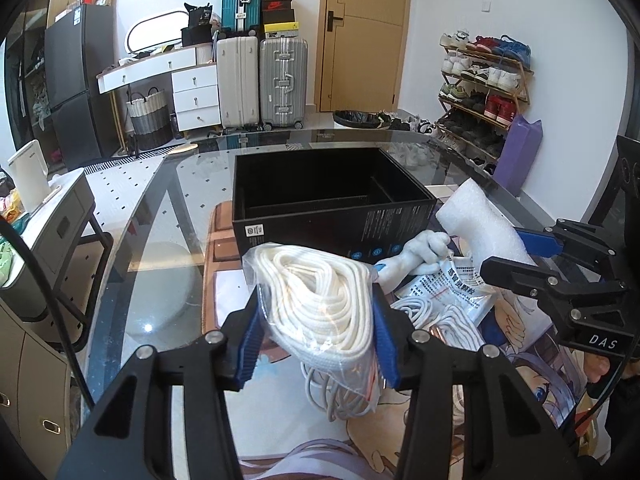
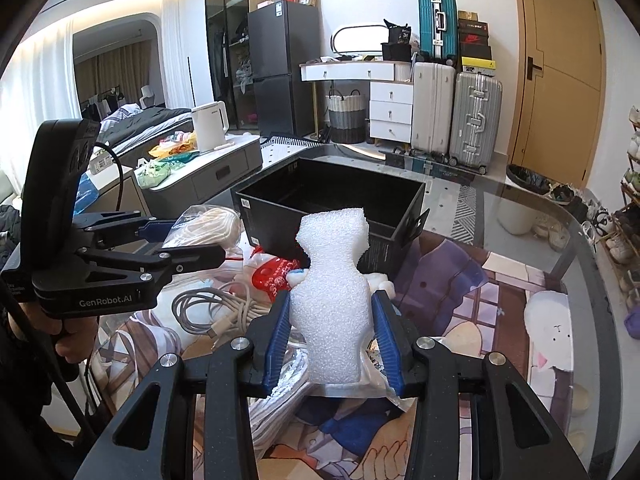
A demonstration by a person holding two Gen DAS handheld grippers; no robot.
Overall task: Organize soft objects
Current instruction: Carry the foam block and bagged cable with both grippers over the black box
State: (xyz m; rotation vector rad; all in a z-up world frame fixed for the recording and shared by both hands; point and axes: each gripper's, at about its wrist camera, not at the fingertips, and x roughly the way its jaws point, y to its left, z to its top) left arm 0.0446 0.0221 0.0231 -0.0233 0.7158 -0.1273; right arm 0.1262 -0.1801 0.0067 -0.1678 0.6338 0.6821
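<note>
My left gripper [image 1: 316, 312] is shut on a clear bag of white rope [image 1: 316, 288] and holds it in front of the open black box [image 1: 332, 204]. My right gripper [image 2: 332, 320] is shut on a white foam piece [image 2: 332, 288], held upright before the same box [image 2: 332, 204]. In the left wrist view the right gripper [image 1: 532, 252] and foam [image 1: 480, 224] are at right. In the right wrist view the left gripper [image 2: 176, 240] and rope bag [image 2: 208, 228] are at left. A pale plush toy [image 1: 420, 252], a printed packet [image 1: 452, 288] and white cables [image 2: 216, 308] lie on the mat.
The glass table [image 1: 160, 220] carries an anime-print mat [image 2: 472, 280]. A red-and-white packet [image 2: 272, 276] lies by the box. A grey side table with a white kettle [image 2: 210, 126] stands to the left. Suitcases [image 2: 456, 112] and a shoe rack [image 1: 484, 92] stand beyond.
</note>
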